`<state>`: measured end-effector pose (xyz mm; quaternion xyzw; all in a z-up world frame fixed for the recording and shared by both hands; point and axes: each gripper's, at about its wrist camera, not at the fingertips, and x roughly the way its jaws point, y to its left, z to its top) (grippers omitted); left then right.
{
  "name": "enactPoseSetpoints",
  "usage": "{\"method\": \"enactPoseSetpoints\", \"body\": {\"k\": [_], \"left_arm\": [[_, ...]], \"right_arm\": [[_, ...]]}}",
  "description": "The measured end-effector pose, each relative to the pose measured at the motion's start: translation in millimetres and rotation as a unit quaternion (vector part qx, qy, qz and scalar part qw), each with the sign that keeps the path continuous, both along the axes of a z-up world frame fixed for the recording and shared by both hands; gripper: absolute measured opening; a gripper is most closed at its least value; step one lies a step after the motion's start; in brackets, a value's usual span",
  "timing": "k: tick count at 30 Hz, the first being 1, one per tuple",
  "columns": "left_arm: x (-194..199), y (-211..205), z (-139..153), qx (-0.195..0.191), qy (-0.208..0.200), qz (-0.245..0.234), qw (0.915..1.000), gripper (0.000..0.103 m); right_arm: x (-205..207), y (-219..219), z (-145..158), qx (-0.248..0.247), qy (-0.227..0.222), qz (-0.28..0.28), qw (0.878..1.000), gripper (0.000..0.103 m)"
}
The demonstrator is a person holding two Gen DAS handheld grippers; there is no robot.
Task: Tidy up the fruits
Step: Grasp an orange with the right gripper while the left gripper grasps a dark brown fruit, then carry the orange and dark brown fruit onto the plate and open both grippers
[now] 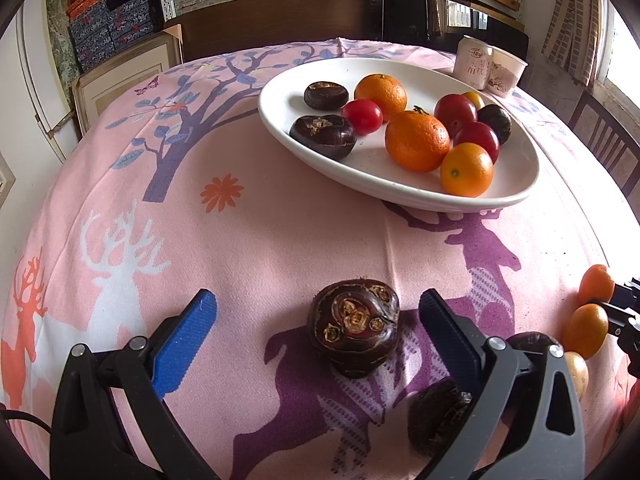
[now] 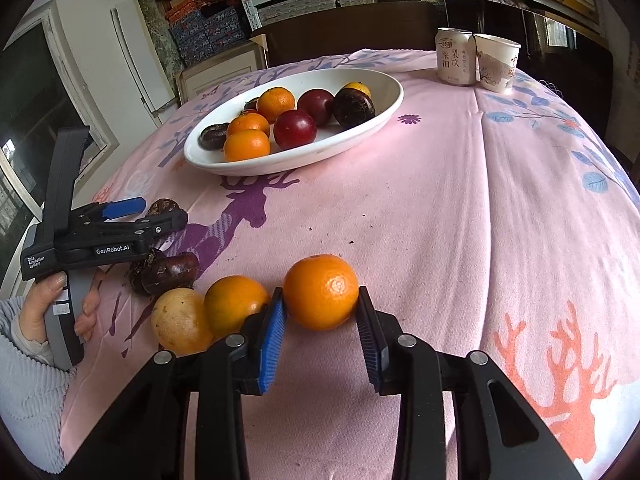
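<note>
A white oval plate (image 1: 400, 190) (image 2: 372, 120) holds oranges, red fruits and dark water chestnuts. My left gripper (image 1: 318, 316) is open, its blue pads on either side of a dark water chestnut (image 1: 354, 332) that rests on the cloth, not touching it. My right gripper (image 2: 320, 312) is closed on an orange mandarin (image 2: 321, 291) resting on the cloth, both pads against it. Beside it lie another orange (image 2: 234, 302), a yellowish fruit (image 2: 180, 320) and more chestnuts (image 2: 168, 272). The left gripper also shows in the right wrist view (image 2: 132, 216).
A pink deer-print tablecloth (image 2: 460, 208) covers the table. A drink can (image 2: 454, 56) and a paper cup (image 2: 498, 64) stand at the far right. Chairs and stacked boxes lie beyond the far edge. Loose fruits (image 1: 586, 330) lie right of the left gripper.
</note>
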<state>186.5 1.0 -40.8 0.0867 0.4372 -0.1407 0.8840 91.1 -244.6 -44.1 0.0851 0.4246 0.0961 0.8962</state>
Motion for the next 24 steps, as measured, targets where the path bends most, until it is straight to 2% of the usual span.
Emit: {"method": "enactPoseSetpoints", "body": {"k": [4, 6, 7, 10, 15, 18, 21, 24], "left_arm": [[-1, 4, 2, -0.014, 0.0, 0.001, 0.9999, 0.073], [-5, 4, 3, -0.012, -0.004, -0.003, 0.9999, 0.064], [-8, 3, 3, -0.012, -0.006, -0.007, 0.9999, 0.055], [-14, 0, 4, -0.012, -0.011, -0.019, 0.9997, 0.042], [-16, 12, 10, -0.06, -0.018, -0.006, 0.998, 0.042], [-15, 13, 19, -0.07, -0.032, -0.002, 0.997, 0.042], [-8, 9, 38, -0.086, -0.053, 0.003, 0.9949, 0.042], [11, -1, 58, -0.097, -0.067, 0.007, 0.993, 0.042]], "right_arm": [[0, 0, 0, -0.001, 0.0, 0.0, 1.0, 0.036], [0, 0, 0, 0.001, 0.0, 0.0, 1.0, 0.036], [0, 0, 0, 0.002, 0.0, 0.0, 1.0, 0.036], [0, 0, -1, 0.004, 0.0, 0.0, 1.0, 0.036], [0, -4, 0, 0.015, -0.001, -0.004, 1.0, 0.036], [-1, -10, 2, 0.025, -0.007, -0.015, 1.0, 0.036], [1, -14, 19, 0.023, -0.042, -0.023, 0.999, 0.036], [22, -11, 43, 0.018, -0.058, -0.026, 0.998, 0.035]]}}
